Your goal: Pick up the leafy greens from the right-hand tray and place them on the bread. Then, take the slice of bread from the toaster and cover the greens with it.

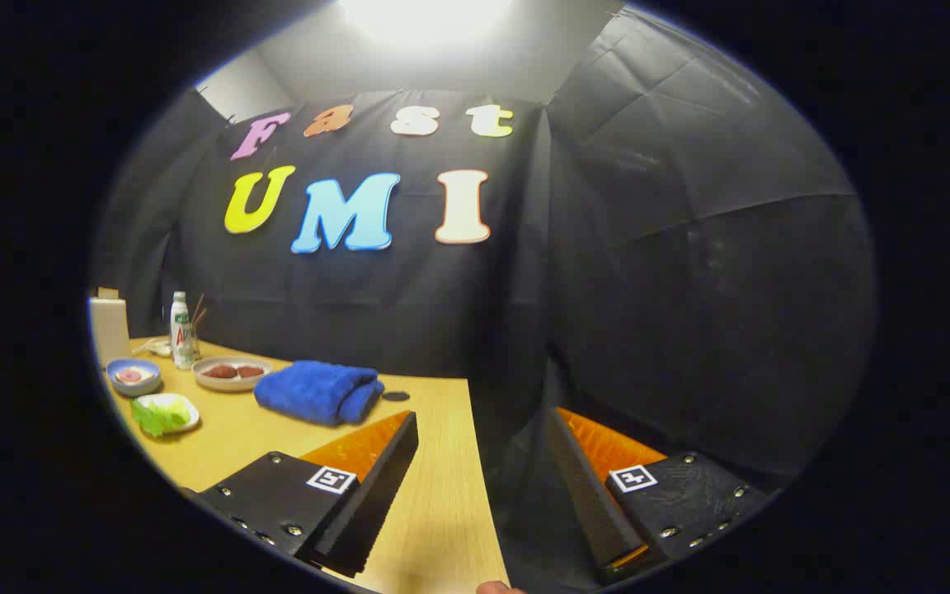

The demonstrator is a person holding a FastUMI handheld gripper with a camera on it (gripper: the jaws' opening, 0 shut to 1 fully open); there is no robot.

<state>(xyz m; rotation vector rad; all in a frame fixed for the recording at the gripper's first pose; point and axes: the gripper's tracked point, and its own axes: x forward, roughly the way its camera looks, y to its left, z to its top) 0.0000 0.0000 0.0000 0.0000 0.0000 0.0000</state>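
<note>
We log: gripper (483,458) wide open, holding nothing, over the worktop's (442,495) right edge. Greens (157,417) on a tray (182,404) far left, beyond a blue towel (318,392).

So on the wooden table (434,462) there's a folded blue towel (318,391) sitting near the far edge, close to the table's far right corner, with a small dark round spot (396,396) just beside it on the wood. Left of the towel is a shallow plate (232,373) with a couple of reddish-brown pieces on it. Further left, a small blue bowl (133,376) with something pinkish inside. Behind those, near the far edge, stands a white bottle (181,323) next to a glass holding sticks (195,330), and a pale carton (109,327) at the far left.
</note>
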